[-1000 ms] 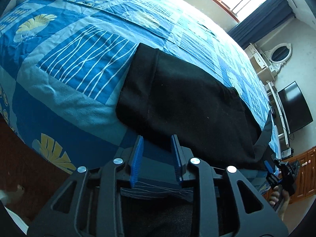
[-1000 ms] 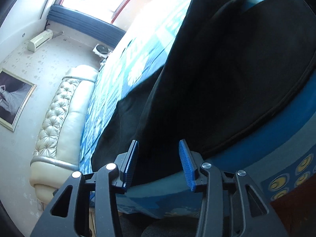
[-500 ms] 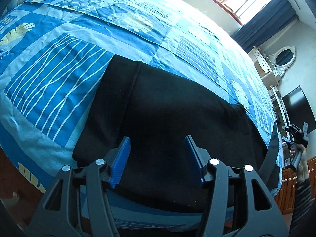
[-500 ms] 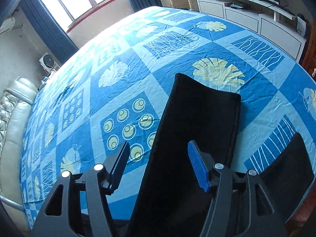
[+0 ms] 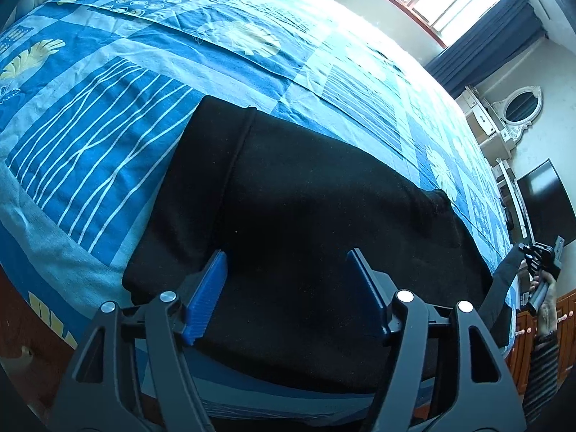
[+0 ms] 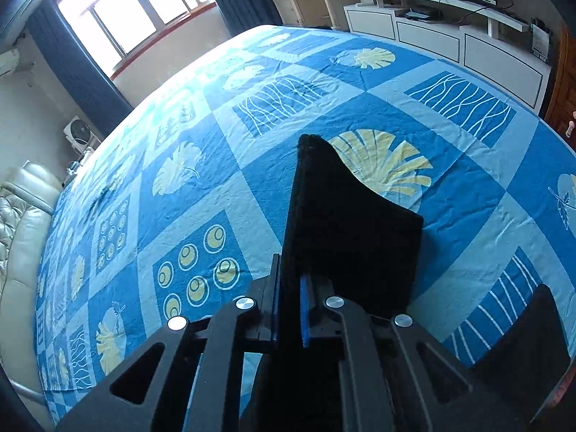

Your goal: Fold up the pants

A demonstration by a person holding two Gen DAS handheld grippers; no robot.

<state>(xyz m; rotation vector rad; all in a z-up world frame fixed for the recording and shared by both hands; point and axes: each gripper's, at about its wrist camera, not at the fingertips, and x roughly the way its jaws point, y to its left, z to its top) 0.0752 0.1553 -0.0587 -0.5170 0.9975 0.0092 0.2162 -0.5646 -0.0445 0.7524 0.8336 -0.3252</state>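
well, a blue patterned bedspread [image 6: 201,194] covers the whole bed, window [image 6: 136,3] and tv stand [image 6: 450,36] beyond it, with plenty of bare cover around the black pants [image 5: 316,194] lying near the bed's close edge. left tool [image 5: 288,288] hangs spread and released over the pants, its jaws having just been opening with cloth below them. right tool [image 6: 288,309] has just clenched on a pants edge, lifted clear.

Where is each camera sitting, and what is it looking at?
Left wrist: on the open left gripper, looking down at black pants on the blue patterned bedspread; a hand shows far right.
Right wrist: on the right gripper, pinching a pants edge.
Both show pants, bedspread, window.
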